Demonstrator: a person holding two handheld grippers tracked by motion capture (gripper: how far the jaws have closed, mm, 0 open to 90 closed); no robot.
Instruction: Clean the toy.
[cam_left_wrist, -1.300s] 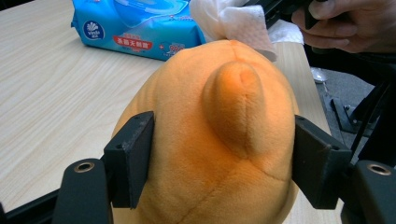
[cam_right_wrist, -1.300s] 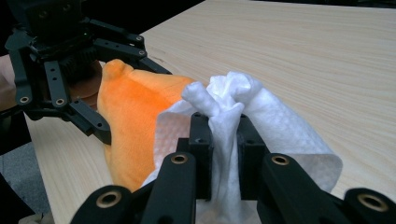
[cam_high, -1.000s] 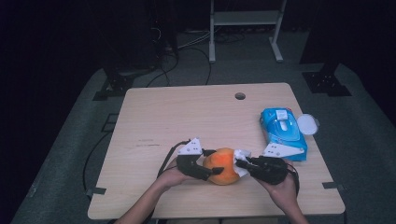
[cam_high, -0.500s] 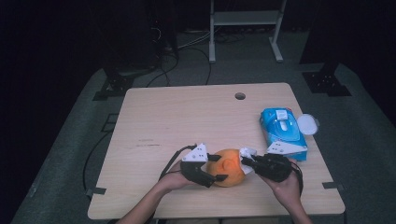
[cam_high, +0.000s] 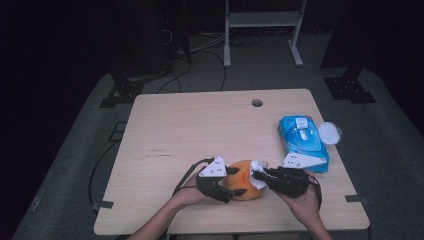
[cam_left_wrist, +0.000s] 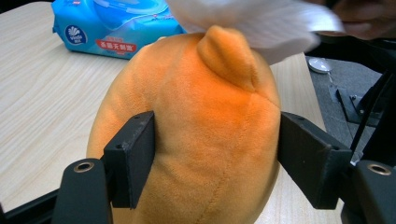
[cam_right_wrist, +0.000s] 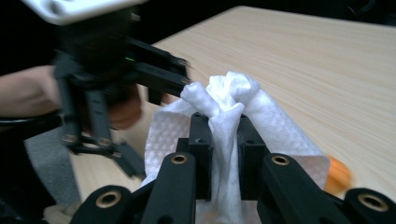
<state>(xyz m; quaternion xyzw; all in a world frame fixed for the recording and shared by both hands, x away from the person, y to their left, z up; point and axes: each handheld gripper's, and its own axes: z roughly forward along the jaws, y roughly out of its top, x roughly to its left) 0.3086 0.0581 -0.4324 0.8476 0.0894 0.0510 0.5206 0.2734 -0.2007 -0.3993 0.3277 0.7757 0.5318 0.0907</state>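
Nearby, a blue wipes pack (cam_high: 303, 142) lies right of the orange plush toy (cam_high: 243, 180).

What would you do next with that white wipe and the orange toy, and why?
Probably rub the wipe across the orange plush toy. The right hand-held gripper pinches the wipe against the toy's top, while the left hand-held gripper clamps the toy steady.

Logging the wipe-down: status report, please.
Left claw clamped on orange plush toy. Right claw pinching white wipe against it. Wipes pack clear.
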